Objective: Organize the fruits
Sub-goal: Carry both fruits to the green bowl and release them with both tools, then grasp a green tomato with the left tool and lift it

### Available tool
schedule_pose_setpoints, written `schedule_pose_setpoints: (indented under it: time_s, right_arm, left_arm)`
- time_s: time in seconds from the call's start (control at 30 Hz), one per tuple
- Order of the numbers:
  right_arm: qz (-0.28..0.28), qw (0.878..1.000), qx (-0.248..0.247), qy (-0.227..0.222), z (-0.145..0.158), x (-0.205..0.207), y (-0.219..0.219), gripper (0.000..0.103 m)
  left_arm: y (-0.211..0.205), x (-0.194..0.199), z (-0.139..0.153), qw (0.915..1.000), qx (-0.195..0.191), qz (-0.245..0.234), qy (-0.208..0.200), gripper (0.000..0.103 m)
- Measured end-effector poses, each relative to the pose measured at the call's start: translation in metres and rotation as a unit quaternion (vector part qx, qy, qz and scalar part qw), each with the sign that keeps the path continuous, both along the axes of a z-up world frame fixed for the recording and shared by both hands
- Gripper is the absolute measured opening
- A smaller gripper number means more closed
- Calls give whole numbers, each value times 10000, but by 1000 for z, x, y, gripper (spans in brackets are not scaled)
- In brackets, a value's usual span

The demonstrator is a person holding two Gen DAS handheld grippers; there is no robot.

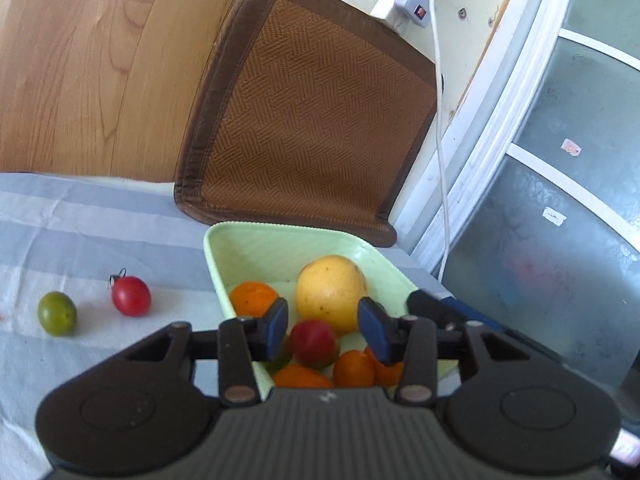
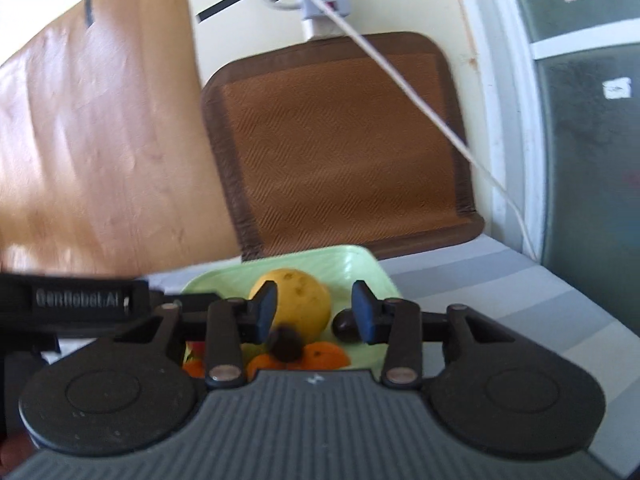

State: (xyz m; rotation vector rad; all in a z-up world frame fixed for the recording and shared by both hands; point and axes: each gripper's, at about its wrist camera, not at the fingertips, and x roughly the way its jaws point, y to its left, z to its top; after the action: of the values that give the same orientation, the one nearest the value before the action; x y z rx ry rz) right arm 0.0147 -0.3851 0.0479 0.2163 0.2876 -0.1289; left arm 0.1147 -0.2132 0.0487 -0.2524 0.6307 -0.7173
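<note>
A pale green dish [image 1: 256,240] sits on the striped cloth and holds a yellow citrus fruit [image 1: 331,293], an orange [image 1: 252,298], a red fruit [image 1: 313,342] and small orange fruits [image 1: 354,368]. My left gripper [image 1: 323,330] is open and empty above the dish's near side. A red cherry tomato [image 1: 131,296] and a green one [image 1: 57,313] lie on the cloth left of the dish. In the right wrist view my right gripper [image 2: 314,312] is open over the dish [image 2: 360,264], with the yellow fruit [image 2: 294,306] and two dark fruits [image 2: 285,344] [image 2: 345,326] below it.
A brown woven mat [image 1: 312,120] leans behind the dish against the wall. A white cable [image 1: 440,140] hangs from a power strip [image 1: 404,4]. A glass door frame [image 1: 500,120] stands at the right. Wood panelling [image 1: 88,64] is at the left.
</note>
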Motion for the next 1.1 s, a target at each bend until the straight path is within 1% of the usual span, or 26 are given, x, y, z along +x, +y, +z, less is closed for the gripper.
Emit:
schedule_pose_setpoints:
  time_s: [0.1, 0.2, 0.27, 0.33, 0.43, 0.53, 0.6, 0.67, 0.7, 0.77, 0.8, 0.83, 0.87, 0.9, 0.93, 1.0, 1.03, 1.1]
  right_arm:
    - [-210, 9995, 221, -130, 0, -5, -10, 44]
    - [-354, 9988, 295, -189, 0, -6, -14, 44]
    - [-442, 9983, 322, -202, -1, -7, -14, 44]
    - [-465, 9981, 380, -160, -3, -6, -15, 44]
    - [-446, 9978, 479, -90, -4, -4, -16, 44]
    - [-439, 9979, 469, -85, -5, -3, -14, 44]
    - [-445, 9981, 428, -84, -5, -3, -13, 44]
    - [-432, 9982, 398, -72, -6, -2, -12, 44]
    - [-437, 9983, 381, -53, -6, -1, -12, 44]
    - [-423, 9984, 376, -2, -7, 0, -11, 44]
    - [-403, 9985, 383, 17, -7, 1, -11, 44]
    - [-379, 9986, 374, 33, -8, 2, -11, 44]
    - [-364, 9987, 351, 48, -8, 3, -10, 44]
    - [-348, 9989, 320, 66, -8, 4, -10, 44]
    - [-335, 9990, 291, 84, -8, 5, -9, 44]
    - [-315, 9991, 263, 71, -8, 5, -8, 44]
    - [-304, 9992, 259, 42, -9, 4, -7, 44]
    - [-286, 9993, 255, -31, -9, 2, -6, 44]
  left_arm:
    - [14, 1, 6, 9999, -95, 123, -58, 41]
    - [45, 8, 15, 9984, -264, 481, -139, 41]
    - [71, 15, 19, 9958, -228, 873, -153, 41]
    - [95, 23, 17, 9921, -187, 1241, -64, 41]
    - [122, 29, 9, 9877, -119, 1557, 41, 41]
    - [129, 34, -3, 9871, 70, 1593, 173, 41]
    - [125, 39, -13, 9868, 231, 1576, 298, 41]
    - [118, 42, -20, 9880, 292, 1457, 420, 42]
    - [113, 41, -23, 9890, 321, 1381, 423, 46]
    - [103, 40, -25, 9893, 492, 1335, 324, 52]
    - [97, 39, -26, 9886, 631, 1345, 230, 52]
    - [93, 40, -27, 9877, 768, 1351, 164, 51]
    - [90, 41, -29, 9864, 881, 1377, 171, 44]
    - [91, 43, -31, 9854, 893, 1428, 253, 34]
    - [95, 44, -32, 9848, 827, 1491, 336, 29]
    - [104, 44, -34, 9858, 607, 1501, 438, 28]
    - [107, 42, -34, 9856, 633, 1513, 409, 28]
    - [112, 31, -33, 9842, 853, 1530, 268, 28]
